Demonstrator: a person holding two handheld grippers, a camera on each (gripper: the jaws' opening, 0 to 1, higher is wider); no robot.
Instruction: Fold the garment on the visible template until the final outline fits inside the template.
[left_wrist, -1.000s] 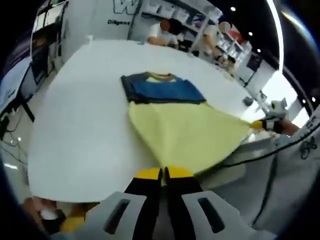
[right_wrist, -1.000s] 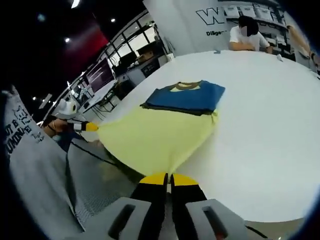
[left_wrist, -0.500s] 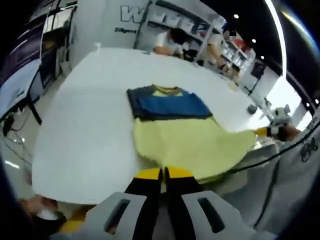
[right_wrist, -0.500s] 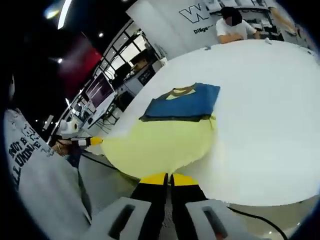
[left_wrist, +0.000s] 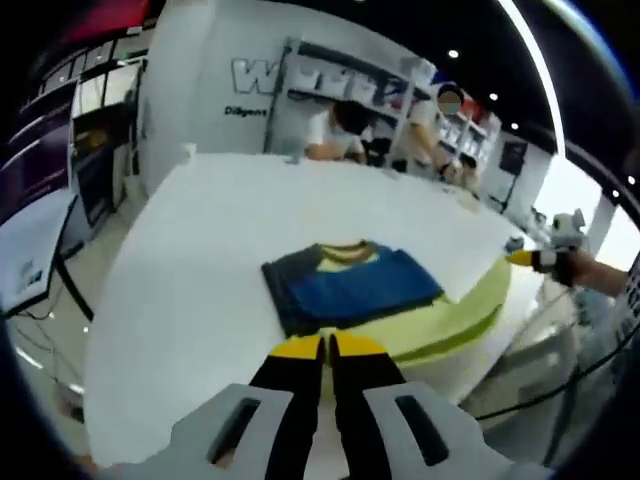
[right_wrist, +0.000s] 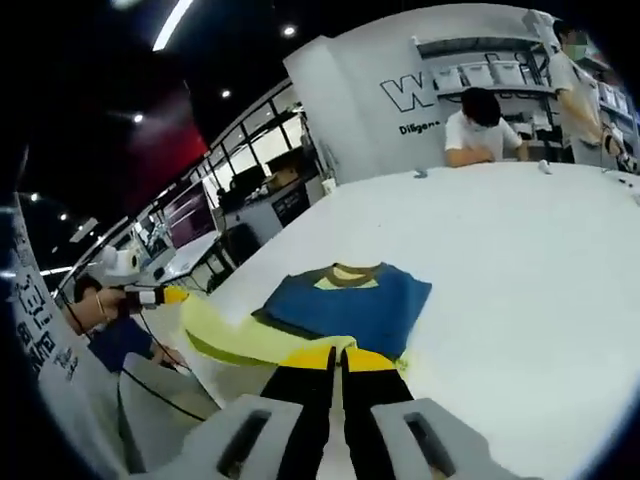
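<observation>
A garment lies on the white table (left_wrist: 190, 240), its folded blue top (left_wrist: 352, 285) with a yellow collar facing away. My left gripper (left_wrist: 328, 344) is shut on one corner of the yellow lower half (left_wrist: 455, 318), held above the blue part. In the right gripper view, my right gripper (right_wrist: 337, 356) is shut on the other corner of the yellow fabric (right_wrist: 235, 343), just in front of the blue top (right_wrist: 352, 305). The yellow hem stretches between the two grippers. The right gripper (left_wrist: 522, 258) shows at the right of the left gripper view, and the left gripper (right_wrist: 174, 295) at the left of the right gripper view.
People sit and stand at the far side of the table (right_wrist: 520, 240), with shelving and a white wall behind them. Small items (right_wrist: 543, 167) lie near the far edge. Desks and monitors (left_wrist: 30, 270) stand beyond the table's side. A person's sleeve (right_wrist: 40, 340) is close by.
Both grippers have risen and carried the yellow hem forward over the garment toward the blue top. The yellow half, earlier spread toward the table edge, now arches in a fold.
</observation>
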